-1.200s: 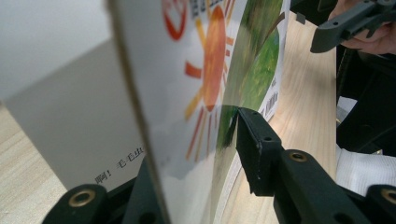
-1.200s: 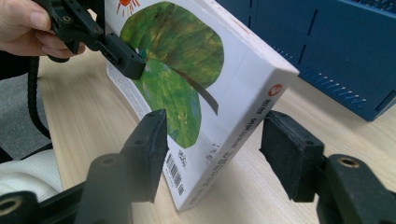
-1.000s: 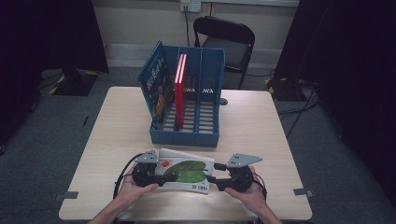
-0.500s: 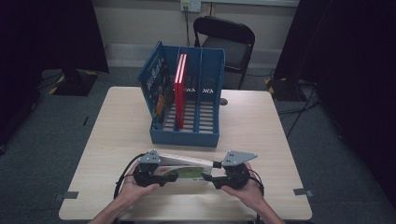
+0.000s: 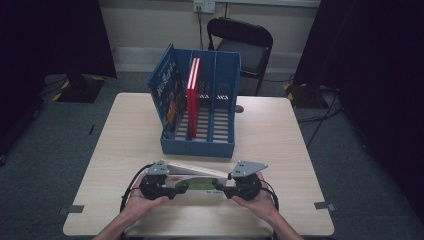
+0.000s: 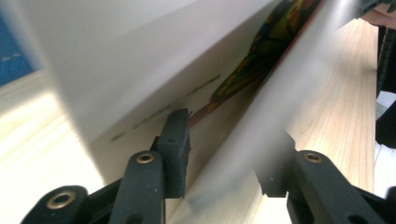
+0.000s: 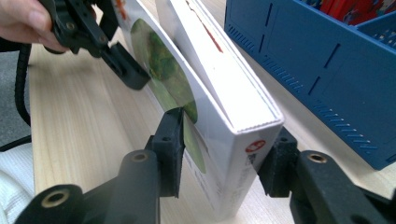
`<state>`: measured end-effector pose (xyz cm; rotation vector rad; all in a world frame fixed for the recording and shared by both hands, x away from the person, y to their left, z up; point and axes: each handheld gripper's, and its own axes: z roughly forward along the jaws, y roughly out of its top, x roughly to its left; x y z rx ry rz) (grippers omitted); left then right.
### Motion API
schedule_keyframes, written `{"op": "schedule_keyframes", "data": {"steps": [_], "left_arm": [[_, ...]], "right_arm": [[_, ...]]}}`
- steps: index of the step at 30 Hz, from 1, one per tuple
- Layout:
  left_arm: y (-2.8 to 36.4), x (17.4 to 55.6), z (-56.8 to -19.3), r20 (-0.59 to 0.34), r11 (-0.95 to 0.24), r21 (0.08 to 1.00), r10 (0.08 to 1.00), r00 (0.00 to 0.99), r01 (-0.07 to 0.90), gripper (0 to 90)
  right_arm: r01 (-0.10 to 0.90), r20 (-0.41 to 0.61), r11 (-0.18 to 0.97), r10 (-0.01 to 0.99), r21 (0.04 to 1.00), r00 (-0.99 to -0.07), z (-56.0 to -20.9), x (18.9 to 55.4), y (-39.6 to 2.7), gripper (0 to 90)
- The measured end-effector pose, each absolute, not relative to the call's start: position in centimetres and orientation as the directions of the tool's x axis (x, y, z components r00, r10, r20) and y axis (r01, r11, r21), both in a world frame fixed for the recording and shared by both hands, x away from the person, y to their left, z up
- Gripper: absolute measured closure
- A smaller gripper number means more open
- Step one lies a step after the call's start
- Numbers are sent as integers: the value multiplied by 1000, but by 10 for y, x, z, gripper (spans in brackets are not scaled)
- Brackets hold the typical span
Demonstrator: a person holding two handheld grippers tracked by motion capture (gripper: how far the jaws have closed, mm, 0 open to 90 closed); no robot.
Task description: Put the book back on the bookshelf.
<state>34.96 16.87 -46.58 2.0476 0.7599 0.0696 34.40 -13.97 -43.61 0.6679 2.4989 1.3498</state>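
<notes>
A white hardcover book (image 5: 196, 181) with a green and colourful cover is at the near edge of the desk (image 5: 280, 145), tipped up on one long edge between the two hands and not yet lifted clear of the wood, as far as the high view shows. The left hand-held gripper (image 5: 169, 188) sits at the book's left end and the right hand-held gripper (image 5: 226, 189) at its right end. In the right gripper view the jaws of the right hand-held gripper (image 7: 219, 154) straddle the book's corner near the spine: they have just been closing, the left pad lies against the cover, and the other pad stands at the back face, so it looks like a pinch on the book, though how firmly I cannot tell. In the left gripper view the left hand-held gripper (image 6: 224, 161) has the book's blurred edge between its jaws, which have just been opening; one pad stands close to the cover, the other is hidden behind the blur, so whether it grips I cannot tell. Beyond the book stands a blue file rack (image 5: 197, 147) with upright compartments; a red book (image 5: 192, 95) already stands in one, a blue illustrated book (image 5: 167, 92) leans at its left side, and the right compartments look free. My judgement is that the white book is the next to be shelved: standing it up is under way, while lifting, carrying and sliding it into a free compartment remain.
</notes>
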Motion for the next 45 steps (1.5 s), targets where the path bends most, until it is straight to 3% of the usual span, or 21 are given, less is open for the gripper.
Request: {"op": "schedule_keyframes", "data": {"steps": [9,23,25,28,45], "left_arm": [[192,354,-459,-252,-345,777,596,763,526,436],[195,362,-463,-240,-316,772,658,713,552,313],[191,362,-464,-226,-328,774,656,720,542,314],[187,361,-464,-212,-345,781,638,740,520,421],[178,366,-467,-182,-345,795,649,738,499,450]], "right_arm": [[291,28,461,497,839,-867,-437,343,-143,605],[263,18,495,445,828,-895,-434,332,-144,726],[257,14,499,439,828,-898,-434,330,-143,729],[259,26,492,430,831,-903,-434,330,-141,724],[291,48,478,458,829,-888,-445,340,-115,637]]}}
